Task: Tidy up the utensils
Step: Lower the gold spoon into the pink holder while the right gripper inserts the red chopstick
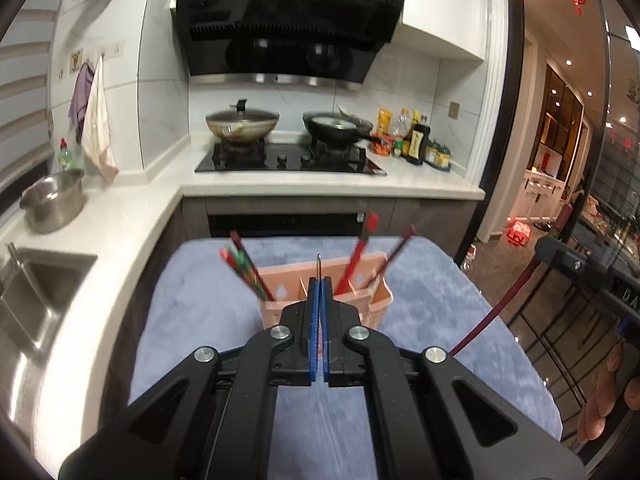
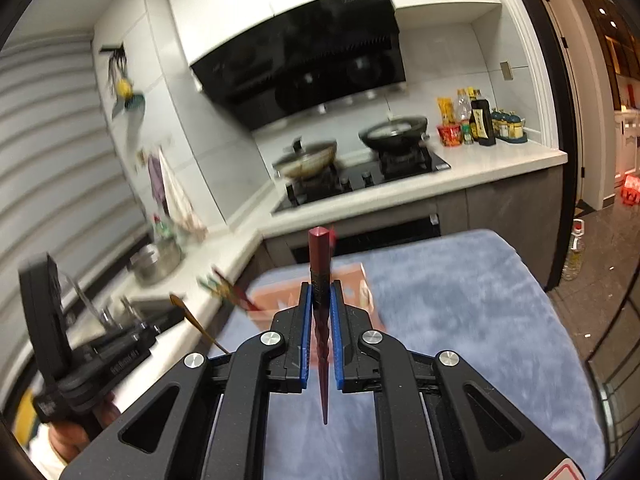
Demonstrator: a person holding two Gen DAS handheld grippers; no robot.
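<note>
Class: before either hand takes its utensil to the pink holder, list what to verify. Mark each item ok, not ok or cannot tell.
1. Right gripper shut on the red chopstick: ok.
2. Left gripper shut on the thin metal utensil: ok.
3. Pink holder upright on the blue cloth: ok.
4. Middle compartment free: cannot tell, as the left fingers hide it.
5. Chopstick's thin tip leading: not ok. The thick end points forward, so it probably needs turning.
</note>
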